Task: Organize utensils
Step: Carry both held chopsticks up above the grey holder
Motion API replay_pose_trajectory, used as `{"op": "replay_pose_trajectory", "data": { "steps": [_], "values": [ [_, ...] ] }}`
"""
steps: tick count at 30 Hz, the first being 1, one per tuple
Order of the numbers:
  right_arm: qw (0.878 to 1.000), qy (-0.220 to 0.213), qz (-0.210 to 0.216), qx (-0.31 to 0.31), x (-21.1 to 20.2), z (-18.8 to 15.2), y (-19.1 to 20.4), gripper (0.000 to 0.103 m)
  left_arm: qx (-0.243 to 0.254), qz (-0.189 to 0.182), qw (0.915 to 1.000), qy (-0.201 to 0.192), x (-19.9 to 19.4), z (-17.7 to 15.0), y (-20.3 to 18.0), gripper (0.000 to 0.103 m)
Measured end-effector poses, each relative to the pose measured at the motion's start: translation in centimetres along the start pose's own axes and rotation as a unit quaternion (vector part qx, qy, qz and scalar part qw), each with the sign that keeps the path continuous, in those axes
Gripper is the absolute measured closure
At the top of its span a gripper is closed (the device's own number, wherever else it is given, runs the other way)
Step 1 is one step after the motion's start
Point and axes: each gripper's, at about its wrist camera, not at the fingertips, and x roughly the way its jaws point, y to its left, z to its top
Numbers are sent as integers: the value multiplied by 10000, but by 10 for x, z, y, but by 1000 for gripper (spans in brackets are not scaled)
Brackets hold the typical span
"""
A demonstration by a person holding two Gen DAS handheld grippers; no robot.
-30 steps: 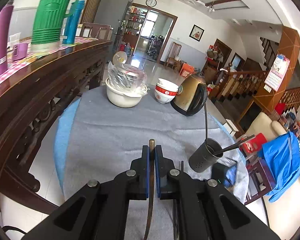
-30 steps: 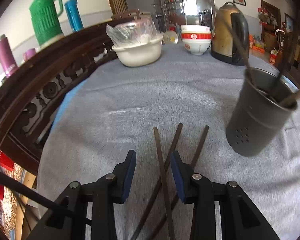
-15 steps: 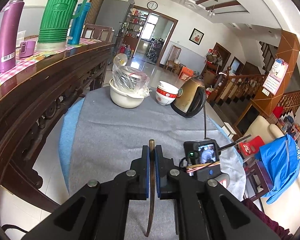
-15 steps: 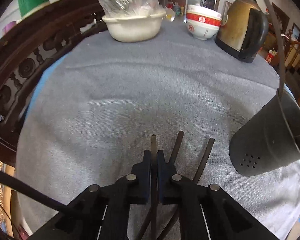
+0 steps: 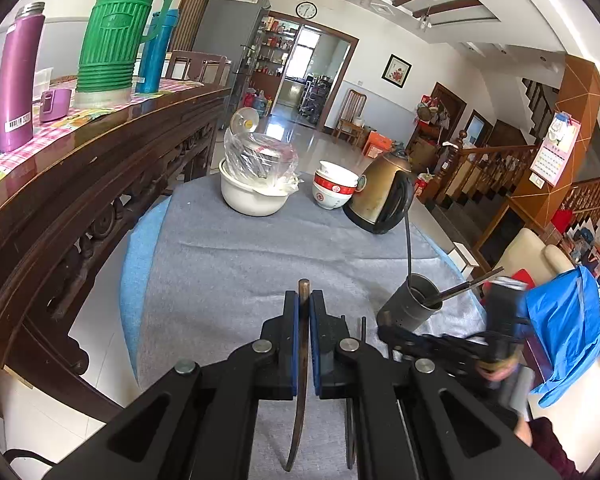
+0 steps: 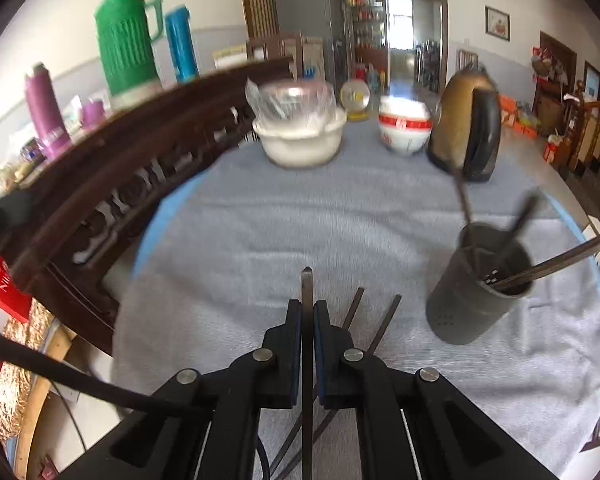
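My left gripper [image 5: 304, 300] is shut on a dark chopstick [image 5: 303, 344] and holds it above the grey cloth. My right gripper [image 6: 307, 309] is shut on another dark chopstick [image 6: 307, 292], lifted off the cloth. Two more chopsticks [image 6: 384, 322] lie on the cloth just right of the right gripper. The dark metal utensil holder [image 6: 474, 292] stands to the right with several chopsticks leaning in it; it also shows in the left wrist view [image 5: 410, 306], with the right gripper's body [image 5: 460, 346] beside it.
A white bowl with a plastic-wrapped dish [image 5: 256, 184], stacked red-and-white bowls [image 5: 334, 190] and a brass kettle [image 5: 382, 196] stand at the table's far end. A dark wooden sideboard [image 5: 80, 184] with flasks runs along the left.
My right gripper closed on one chopstick and has lifted it off the cloth. My left gripper still holds its chopstick and has hardly moved.
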Motion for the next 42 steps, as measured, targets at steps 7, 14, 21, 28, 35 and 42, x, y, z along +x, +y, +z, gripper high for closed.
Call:
{"op": "replay_pose_trajectory", "data": {
  "steps": [7,14,21,28,35,42],
  "values": [
    [9983,-534,182,135,-55,-5,-8,97,99,32,9999,-11,-4,-1,-13,98],
    [9952,-845,183,454,-90,-17,-32,97,215,9,9998,-28,-10,0,-28,98],
    [9875,-1267,76,936,-124,-26,-70,97,372,-41,9993,-75,-13,1,-46,98],
    [9778,-1533,-187,1414,-143,-32,-112,97,500,-48,9987,-32,-9,1,-61,98],
    [9652,-1886,-354,1776,-167,-35,-141,97,648,-46,9978,-126,-9,13,-73,98],
    [9530,-2241,-445,1992,-182,-27,-151,97,795,-30,9963,-339,-10,38,-87,98]
  ]
}}
